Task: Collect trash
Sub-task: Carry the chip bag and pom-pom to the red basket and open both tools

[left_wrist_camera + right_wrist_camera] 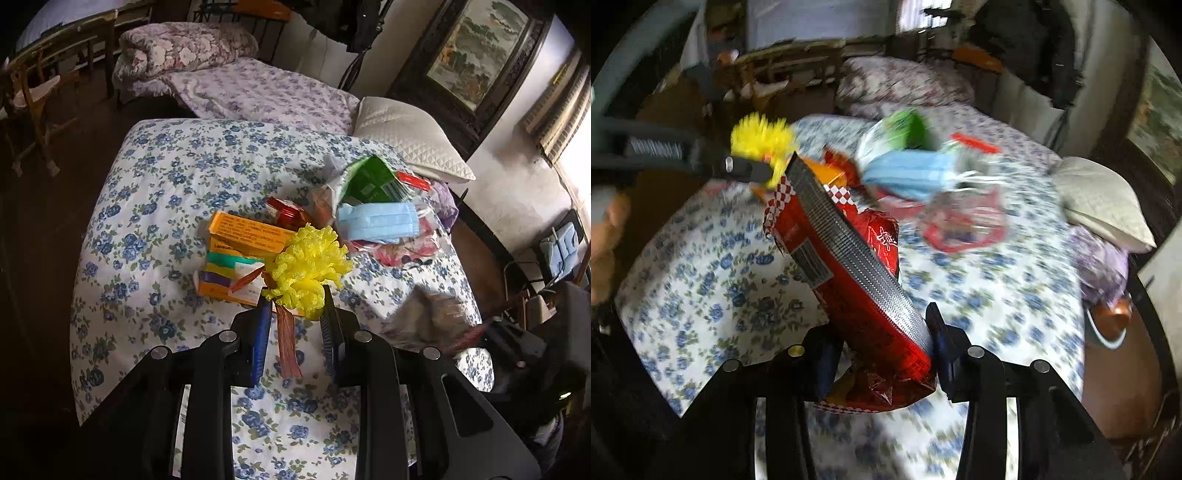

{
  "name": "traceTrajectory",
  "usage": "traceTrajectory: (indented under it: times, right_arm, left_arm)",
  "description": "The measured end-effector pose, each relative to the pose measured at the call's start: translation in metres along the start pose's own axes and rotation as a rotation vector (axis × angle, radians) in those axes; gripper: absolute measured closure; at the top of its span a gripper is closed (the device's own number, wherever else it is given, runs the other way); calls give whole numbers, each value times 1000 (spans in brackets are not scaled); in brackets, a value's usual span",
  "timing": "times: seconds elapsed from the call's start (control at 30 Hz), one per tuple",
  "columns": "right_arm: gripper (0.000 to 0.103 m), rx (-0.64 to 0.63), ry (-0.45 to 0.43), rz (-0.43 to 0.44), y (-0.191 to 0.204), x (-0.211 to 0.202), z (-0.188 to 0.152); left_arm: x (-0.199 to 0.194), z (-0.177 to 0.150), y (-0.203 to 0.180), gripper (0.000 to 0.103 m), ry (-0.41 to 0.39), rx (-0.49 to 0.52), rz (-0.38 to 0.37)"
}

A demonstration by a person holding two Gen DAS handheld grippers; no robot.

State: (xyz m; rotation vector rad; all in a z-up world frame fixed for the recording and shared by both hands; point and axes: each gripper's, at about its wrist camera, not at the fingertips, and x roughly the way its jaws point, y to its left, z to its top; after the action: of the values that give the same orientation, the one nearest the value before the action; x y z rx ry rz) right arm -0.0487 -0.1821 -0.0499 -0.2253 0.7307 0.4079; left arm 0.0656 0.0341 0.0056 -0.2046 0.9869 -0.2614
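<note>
My left gripper point(295, 306) is shut on a yellow frilly plastic wad point(310, 262) with a brown strip point(288, 343) hanging from it, held just above the bed. My right gripper point(882, 347) is shut on a red snack bag point(849, 266) with a silver crimped edge, which stands tilted up out of the jaws. More trash lies on the flowered bedsheet point(166, 192): an orange box point(240, 254), a blue face mask point(376, 221), a green packet point(369, 181) and a clear printed bag point(402, 247). The left gripper with the yellow wad point(761, 136) also shows at upper left in the blurred right wrist view.
A white quilted pillow point(410, 140) lies at the bed's far right, and a folded flowered quilt point(184, 48) at the back. A wooden chair point(33, 99) stands left of the bed. A framed picture point(480, 51) hangs on the wall. A person's hand point(605, 229) shows at the left edge.
</note>
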Motion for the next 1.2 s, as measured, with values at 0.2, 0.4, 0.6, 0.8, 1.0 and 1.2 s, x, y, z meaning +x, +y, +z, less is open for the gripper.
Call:
traceTrajectory:
  times: [0.2,0.4,0.6,0.8,1.0,1.2]
  right_arm:
    - [60,208,-62,-47,-51,-49,-32]
    - [60,357,-59,-104,-108,-84,-74]
    - [59,472,-41,-154,-152,-96,-128]
    - [59,621,-19,-181,-194,-96,-185]
    - [59,725,58,-215,-231,-84,-236]
    - [59,862,126,-191,-264,-67,-296]
  left_arm:
    - [2,-16,-35,76,27,87,-40]
    - [2,-35,-96,76,44,208,-98]
    - [13,-64,-177,76,108,355,-181]
    - [37,-82,-245,76,187,466,-235]
    - [69,-107,-308,76,290,559,-282]
    - [117,-139,-358,76,423,635,-293]
